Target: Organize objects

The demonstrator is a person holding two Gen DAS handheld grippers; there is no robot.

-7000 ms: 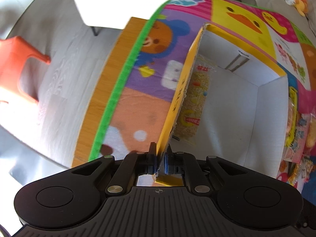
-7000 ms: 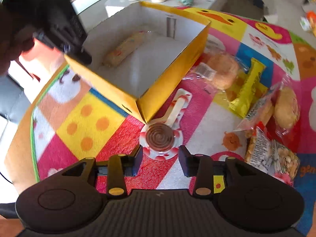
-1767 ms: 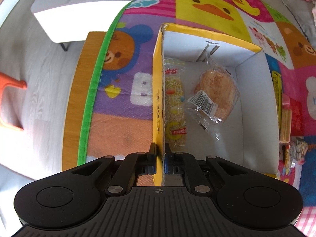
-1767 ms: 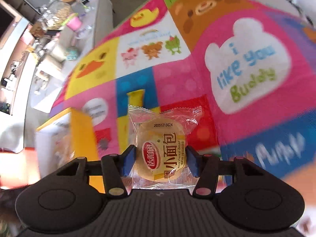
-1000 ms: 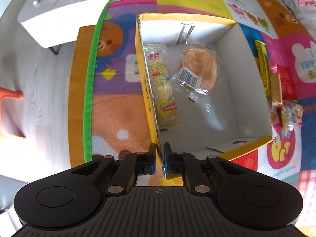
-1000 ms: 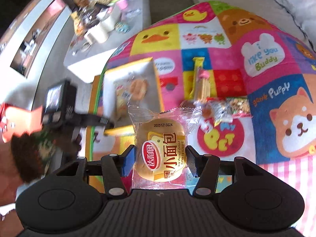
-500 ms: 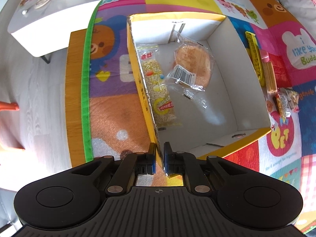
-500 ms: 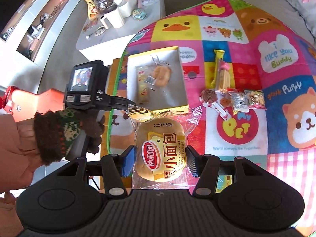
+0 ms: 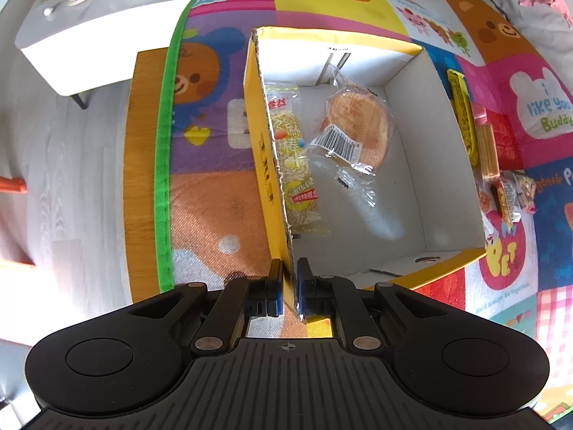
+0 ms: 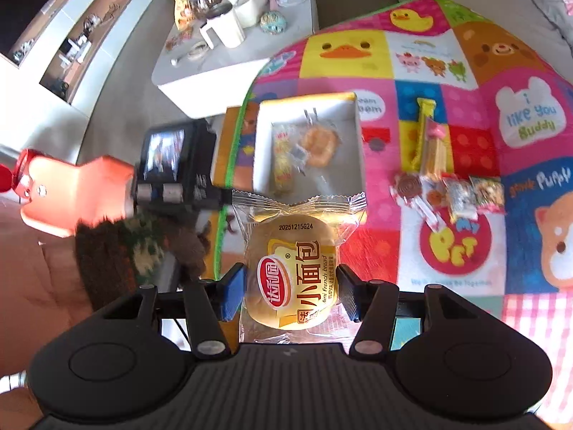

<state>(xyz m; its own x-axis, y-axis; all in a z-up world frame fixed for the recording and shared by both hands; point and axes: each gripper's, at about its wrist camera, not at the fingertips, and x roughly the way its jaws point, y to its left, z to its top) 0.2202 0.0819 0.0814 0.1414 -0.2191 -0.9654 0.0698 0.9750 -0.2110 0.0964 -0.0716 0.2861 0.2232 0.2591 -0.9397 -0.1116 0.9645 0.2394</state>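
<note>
In the left wrist view, the play mat (image 9: 215, 165) with its cartoon animal squares fills the middle of the frame, lying over a wooden worktop (image 9: 138, 165) whose edge shows at the left. At the bottom centre the left gripper (image 9: 288, 286) is closed on the left wall of the yellow box (image 9: 265, 165), one finger on each side of the cardboard. Inside the box, a long snack bar (image 9: 295, 165) lies against that wall and a round wrapped bun (image 9: 358, 125) lies just beside it, toward the box's upper middle. Right of the box, a yellow bar (image 9: 462, 114) and small snack packets (image 9: 515, 193) lie on the mat.

In the right wrist view, the box sits at upper centre. At lower centre the right gripper (image 10: 290, 294) grips a wrapped bread roll (image 10: 292, 272) between its fingers, held in the air below the box in the frame. A lollipop (image 10: 408, 184) lies on the mat at centre right.
</note>
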